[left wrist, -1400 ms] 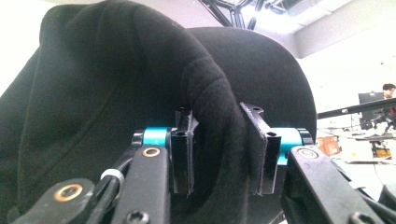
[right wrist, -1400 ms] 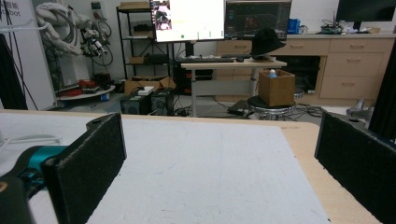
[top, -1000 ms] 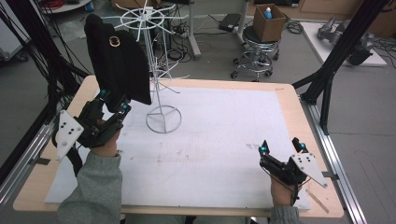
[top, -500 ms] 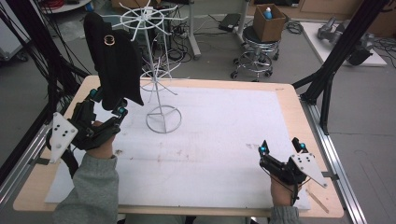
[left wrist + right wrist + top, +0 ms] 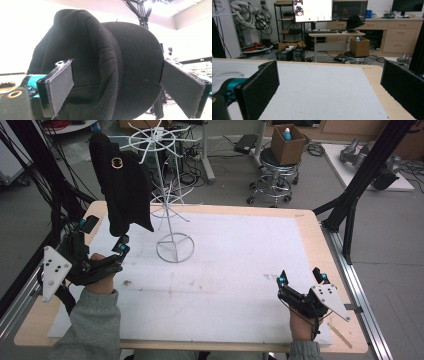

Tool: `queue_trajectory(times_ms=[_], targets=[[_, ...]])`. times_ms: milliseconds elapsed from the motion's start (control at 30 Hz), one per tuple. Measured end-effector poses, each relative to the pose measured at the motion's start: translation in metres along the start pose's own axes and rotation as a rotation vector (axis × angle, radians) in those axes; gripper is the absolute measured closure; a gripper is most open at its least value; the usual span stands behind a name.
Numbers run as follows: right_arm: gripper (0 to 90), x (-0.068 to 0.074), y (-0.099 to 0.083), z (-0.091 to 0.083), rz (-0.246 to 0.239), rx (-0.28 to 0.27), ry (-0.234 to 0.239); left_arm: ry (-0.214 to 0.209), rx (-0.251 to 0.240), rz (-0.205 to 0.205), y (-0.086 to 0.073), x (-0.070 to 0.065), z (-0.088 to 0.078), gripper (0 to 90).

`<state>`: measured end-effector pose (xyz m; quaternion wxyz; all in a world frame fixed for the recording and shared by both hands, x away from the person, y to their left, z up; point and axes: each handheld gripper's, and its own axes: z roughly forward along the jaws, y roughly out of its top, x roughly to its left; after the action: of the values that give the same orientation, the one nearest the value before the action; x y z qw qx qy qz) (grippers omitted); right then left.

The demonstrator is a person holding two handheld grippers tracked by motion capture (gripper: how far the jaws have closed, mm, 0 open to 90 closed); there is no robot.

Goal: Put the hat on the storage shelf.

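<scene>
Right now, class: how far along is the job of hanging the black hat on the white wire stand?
Done: the black hat hangs from an upper arm of the white wire stand. In hand: the left tool has just been opening its jaws; they stand wide on either side of the hat's lower part. Left: drawing that tool clear. The right tool rests open on the table.
</scene>
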<state>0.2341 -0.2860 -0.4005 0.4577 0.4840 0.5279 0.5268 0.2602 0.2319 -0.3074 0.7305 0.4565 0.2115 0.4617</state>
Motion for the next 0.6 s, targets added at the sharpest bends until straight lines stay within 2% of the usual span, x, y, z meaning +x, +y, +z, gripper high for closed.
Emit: queue_trajectory(times_ms=[200, 267, 367, 433, 600], targets=[[1.0, 0.0, 0.0, 0.0, 0.001, -0.001, -0.003, 0.001, -0.006, 0.025, 0.002, 0.005, -0.007, 9.9], [0.9, 0.0, 0.0, 0.0, 0.001, 0.0, -0.003, 0.013, 0.0, 0.025, 0.002, 0.007, -0.011, 9.9], [0.9, 0.0, 0.0, 0.0, -0.002, -0.001, -0.002, 0.035, 0.019, 0.009, 0.002, 0.012, -0.016, 7.7], [0.9, 0.0, 0.0, 0.0, -0.003, -0.002, -0.001, 0.054, 0.042, 0.005, 0.001, 0.015, -0.019, 2.5], [1.0, 0.001, 0.0, 0.0, -0.001, 0.001, -0.005, 0.08, 0.063, -0.01, 0.0, 0.021, -0.026, 1.7]])
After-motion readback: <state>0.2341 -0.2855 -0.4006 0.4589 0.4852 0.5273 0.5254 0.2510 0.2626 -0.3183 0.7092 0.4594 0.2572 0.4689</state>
